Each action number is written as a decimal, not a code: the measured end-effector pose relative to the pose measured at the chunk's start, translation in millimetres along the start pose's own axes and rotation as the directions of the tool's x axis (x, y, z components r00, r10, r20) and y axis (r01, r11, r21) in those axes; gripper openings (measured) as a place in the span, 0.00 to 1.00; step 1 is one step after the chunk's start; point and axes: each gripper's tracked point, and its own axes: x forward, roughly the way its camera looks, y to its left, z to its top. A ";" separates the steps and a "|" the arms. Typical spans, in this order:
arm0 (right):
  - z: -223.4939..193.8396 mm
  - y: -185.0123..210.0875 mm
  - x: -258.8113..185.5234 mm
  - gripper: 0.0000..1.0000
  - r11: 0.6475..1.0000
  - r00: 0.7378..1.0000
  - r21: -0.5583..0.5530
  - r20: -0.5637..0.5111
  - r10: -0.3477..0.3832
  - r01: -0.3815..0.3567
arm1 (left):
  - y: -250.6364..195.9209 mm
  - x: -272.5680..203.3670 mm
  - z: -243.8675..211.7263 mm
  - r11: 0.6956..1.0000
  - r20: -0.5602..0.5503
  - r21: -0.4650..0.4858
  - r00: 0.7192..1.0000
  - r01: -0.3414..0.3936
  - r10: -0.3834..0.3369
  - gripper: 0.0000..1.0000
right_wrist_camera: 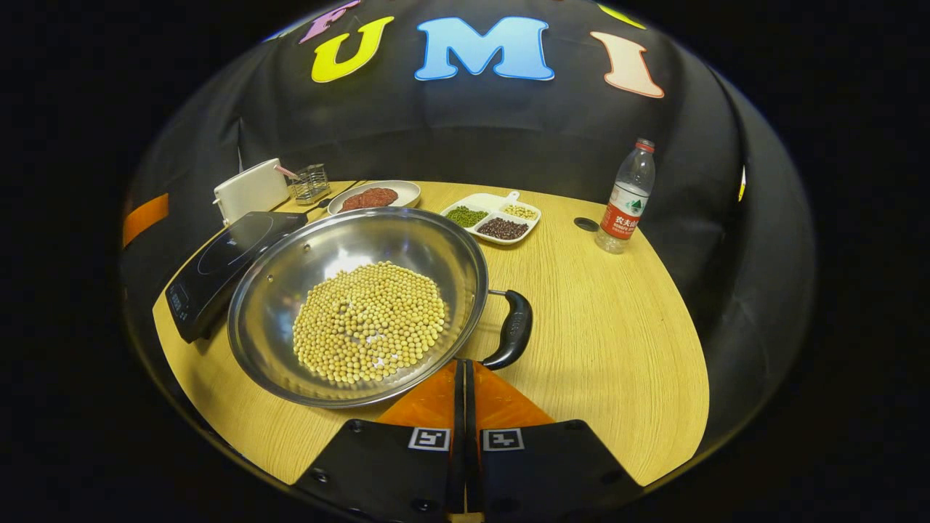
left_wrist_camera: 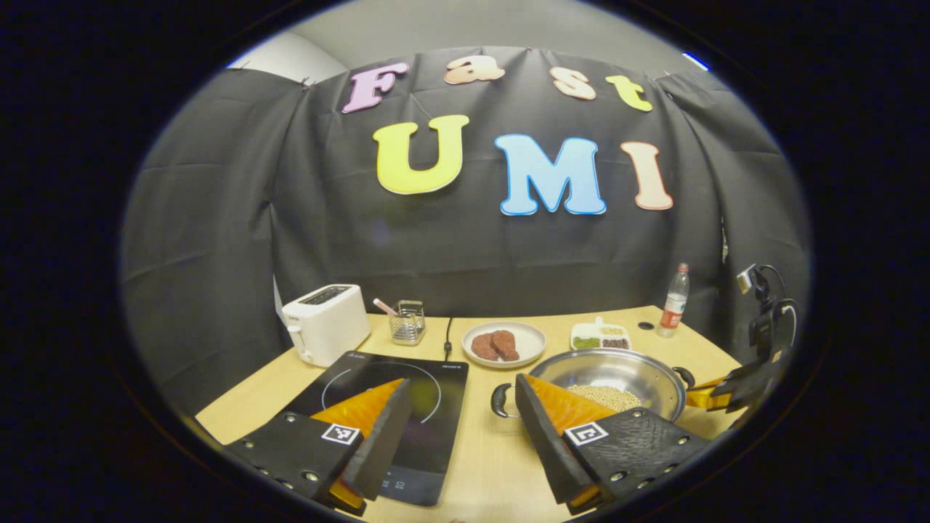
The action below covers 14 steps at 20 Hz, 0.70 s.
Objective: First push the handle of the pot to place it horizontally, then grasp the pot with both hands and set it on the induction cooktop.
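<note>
A steel pot (right_wrist_camera: pixel 290 276) holding soybeans (right_wrist_camera: pixel 370 319) sits on the wooden table, just right of the black induction cooktop (right_wrist_camera: pixel 218 265). Its black side handle (right_wrist_camera: pixel 512 330) points toward the table's right. My right gripper (right_wrist_camera: pixel 465 374) is shut with nothing between its fingers, and its tips lie at the pot's near rim beside that handle. In the left gripper view my left gripper (left_wrist_camera: pixel 461 428) is open, one finger over the cooktop (left_wrist_camera: pixel 436 378) and the other just before the pot's (left_wrist_camera: pixel 617 367) left handle (left_wrist_camera: pixel 500 399). The right gripper (left_wrist_camera: pixel 734 388) shows at the pot's far side.
Along the back stand a white toaster (left_wrist_camera: pixel 325 322), a wire holder (left_wrist_camera: pixel 407 322), a plate of meat (left_wrist_camera: pixel 503 343), a divided dish of beans (right_wrist_camera: pixel 492 218) and a water bottle (right_wrist_camera: pixel 626 196). The table's front edge curves close below both grippers.
</note>
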 end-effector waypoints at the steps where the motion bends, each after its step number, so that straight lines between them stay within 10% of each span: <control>1: 2.6 -3.2 3.5 0.01 1.000 1.000 -0.003 0.002 -0.003 0.003 | -2.5 2.8 -0.9 1.000 -0.003 0.002 1.000 -0.001 0.001 0.87; 11: 48.0 -9.5 -24.2 0.05 0.995 0.990 0.099 0.141 -0.020 0.006 | -24.8 39.2 -3.6 0.999 -0.014 0.035 1.000 0.022 -0.022 0.84; 14: 59.5 -14.1 -31.0 0.75 0.991 0.982 0.132 0.182 -0.058 0.034 | -37.4 52.4 -8.4 0.997 -0.030 0.038 0.997 0.071 -0.070 0.86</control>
